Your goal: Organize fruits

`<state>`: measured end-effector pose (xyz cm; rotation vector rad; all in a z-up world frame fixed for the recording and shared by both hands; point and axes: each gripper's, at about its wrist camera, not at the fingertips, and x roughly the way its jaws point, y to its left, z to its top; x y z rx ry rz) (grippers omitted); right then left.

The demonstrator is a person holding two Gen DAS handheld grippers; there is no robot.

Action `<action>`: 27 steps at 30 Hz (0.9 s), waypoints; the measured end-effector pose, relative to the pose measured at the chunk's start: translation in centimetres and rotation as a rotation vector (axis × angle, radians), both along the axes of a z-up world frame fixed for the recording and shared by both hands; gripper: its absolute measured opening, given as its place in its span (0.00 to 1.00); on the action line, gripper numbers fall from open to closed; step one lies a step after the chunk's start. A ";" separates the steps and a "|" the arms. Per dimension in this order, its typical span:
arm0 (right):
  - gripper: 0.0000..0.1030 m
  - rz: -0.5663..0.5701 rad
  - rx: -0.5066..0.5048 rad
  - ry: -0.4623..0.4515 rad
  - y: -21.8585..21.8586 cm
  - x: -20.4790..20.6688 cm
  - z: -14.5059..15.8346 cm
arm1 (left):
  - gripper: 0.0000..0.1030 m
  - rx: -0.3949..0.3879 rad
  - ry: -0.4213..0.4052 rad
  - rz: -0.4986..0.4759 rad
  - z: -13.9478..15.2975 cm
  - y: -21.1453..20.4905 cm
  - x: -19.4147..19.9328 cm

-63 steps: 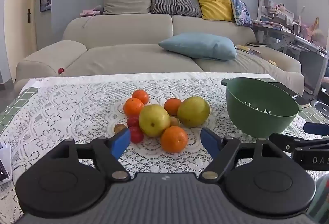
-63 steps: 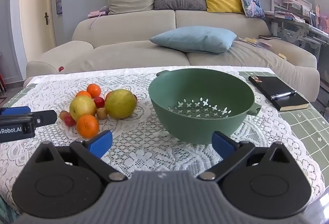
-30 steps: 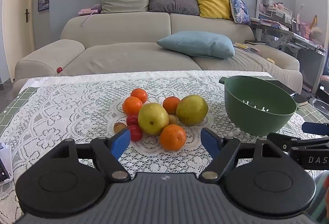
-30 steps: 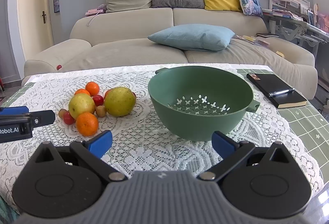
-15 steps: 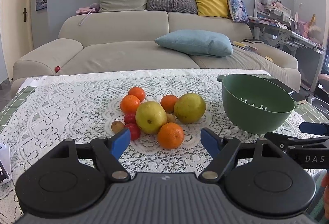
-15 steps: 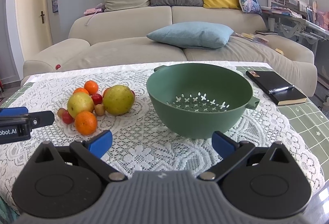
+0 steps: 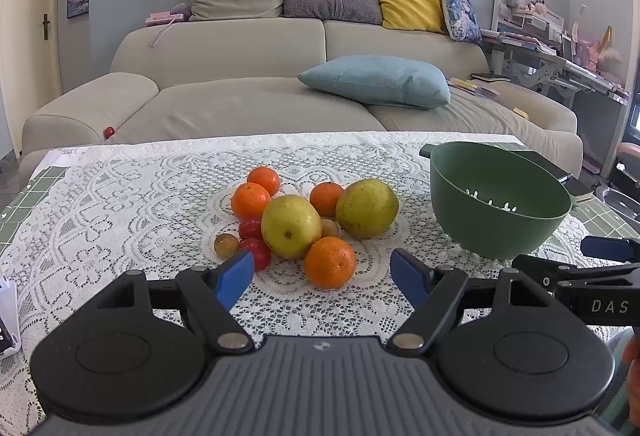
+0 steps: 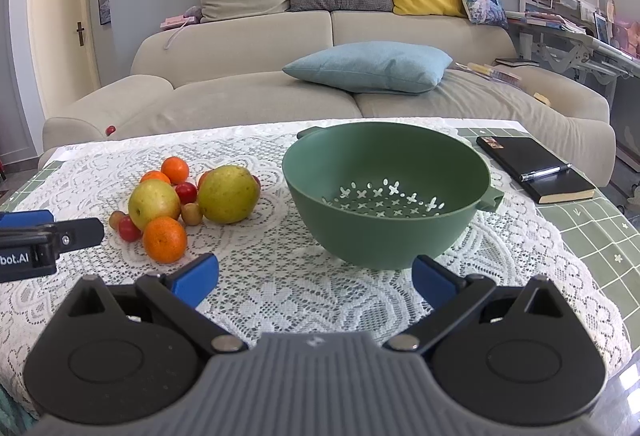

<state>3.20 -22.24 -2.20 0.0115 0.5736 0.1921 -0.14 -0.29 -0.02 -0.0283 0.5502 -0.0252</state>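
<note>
Fruit [image 7: 308, 220] lies heaped on the lace-covered counter [image 7: 120, 204] ahead of our left hand-held gripper [image 7: 322, 274], whose jaws stand wide apart over nothing. From the right wrist, our right hand-held gripper [image 8: 316, 276] gapes empty too, facing the green colander [image 8: 386, 192], fruit just left of it.

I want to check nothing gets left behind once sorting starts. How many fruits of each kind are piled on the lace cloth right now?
Oranges: 4
Yellow-green pears: 2
Red cherry tomatoes: 2
Small brownish round fruits: 2
Total: 10, all beside the green colander, which holds nothing yet.
</note>
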 end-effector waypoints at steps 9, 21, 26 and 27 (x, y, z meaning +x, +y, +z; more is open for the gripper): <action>0.96 -0.001 -0.001 -0.003 -0.1 0.0 0.1 | 0.88 0.000 0.008 -0.004 0.2 0.1 0.0; 0.96 -0.002 -0.002 -0.001 -0.2 -0.1 0.3 | 0.88 0.005 0.010 -0.019 0.2 -0.1 0.1; 0.96 -0.003 -0.003 -0.001 -0.2 -0.1 0.3 | 0.88 0.006 0.012 -0.020 0.2 -0.1 0.1; 0.96 -0.004 -0.004 0.001 -0.2 -0.1 0.3 | 0.88 0.006 0.012 -0.021 0.2 -0.1 0.1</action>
